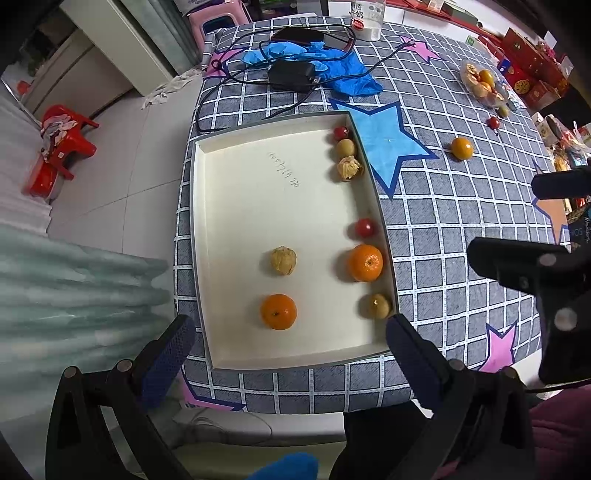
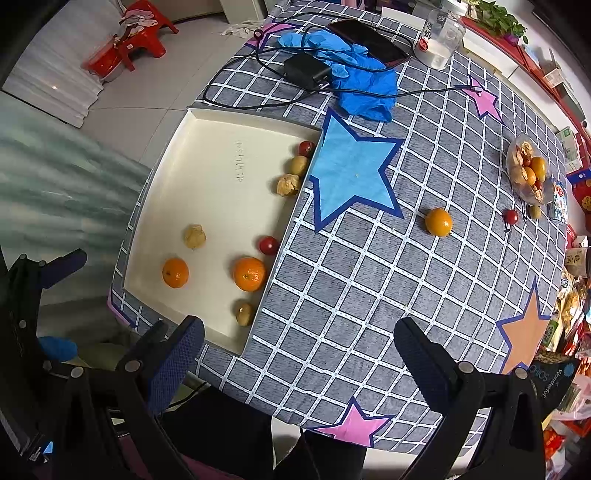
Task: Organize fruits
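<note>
A cream tray lies on the checked tablecloth and holds several fruits: two oranges, a cherry tomato, husked ground cherries and small green-yellow fruits. Loose on the cloth lie an orange and a red cherry tomato. A clear bag of more fruit sits at the far right. My left gripper hangs open over the tray's near edge. My right gripper is open and empty above the near cloth.
Blue gloves, a black charger with cables, a dark phone and a plastic bottle crowd the table's far end. Snack packets pile at the right edge. Red stools stand on the floor at left.
</note>
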Demonstrator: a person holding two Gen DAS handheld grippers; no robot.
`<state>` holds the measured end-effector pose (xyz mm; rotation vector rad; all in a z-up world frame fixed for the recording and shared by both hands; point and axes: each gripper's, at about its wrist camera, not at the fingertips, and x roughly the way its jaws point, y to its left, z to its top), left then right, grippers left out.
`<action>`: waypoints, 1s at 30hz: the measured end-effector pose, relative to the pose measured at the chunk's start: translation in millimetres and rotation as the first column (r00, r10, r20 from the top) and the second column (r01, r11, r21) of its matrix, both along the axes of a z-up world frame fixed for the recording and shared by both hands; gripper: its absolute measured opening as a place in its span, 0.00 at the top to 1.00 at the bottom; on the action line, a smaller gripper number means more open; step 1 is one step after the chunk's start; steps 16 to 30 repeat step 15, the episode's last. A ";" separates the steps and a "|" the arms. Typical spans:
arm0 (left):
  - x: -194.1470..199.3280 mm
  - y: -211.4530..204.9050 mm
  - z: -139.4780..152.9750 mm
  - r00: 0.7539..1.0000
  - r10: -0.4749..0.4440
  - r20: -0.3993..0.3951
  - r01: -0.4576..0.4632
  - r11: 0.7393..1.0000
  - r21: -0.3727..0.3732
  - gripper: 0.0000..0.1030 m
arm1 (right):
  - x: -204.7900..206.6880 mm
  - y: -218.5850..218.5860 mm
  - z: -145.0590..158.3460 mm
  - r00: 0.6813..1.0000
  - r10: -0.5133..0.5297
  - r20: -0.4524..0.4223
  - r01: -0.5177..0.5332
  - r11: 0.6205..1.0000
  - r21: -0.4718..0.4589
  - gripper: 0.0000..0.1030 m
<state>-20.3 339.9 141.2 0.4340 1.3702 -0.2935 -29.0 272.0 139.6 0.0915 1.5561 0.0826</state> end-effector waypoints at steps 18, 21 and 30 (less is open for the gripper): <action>0.8 6.0 4.3 0.999 0.015 0.032 -0.014 0.999 -0.029 0.00 | -0.8 8.3 2.8 0.998 0.054 0.016 -0.054 0.999 -0.009 0.00; 0.8 6.0 4.3 0.999 0.015 0.032 -0.014 0.999 -0.029 0.00 | -0.8 8.3 2.8 0.998 0.054 0.016 -0.054 0.999 -0.009 0.00; 0.8 6.0 4.3 0.999 0.015 0.032 -0.014 0.999 -0.029 0.00 | -0.8 8.3 2.8 0.998 0.054 0.016 -0.054 0.999 -0.009 0.00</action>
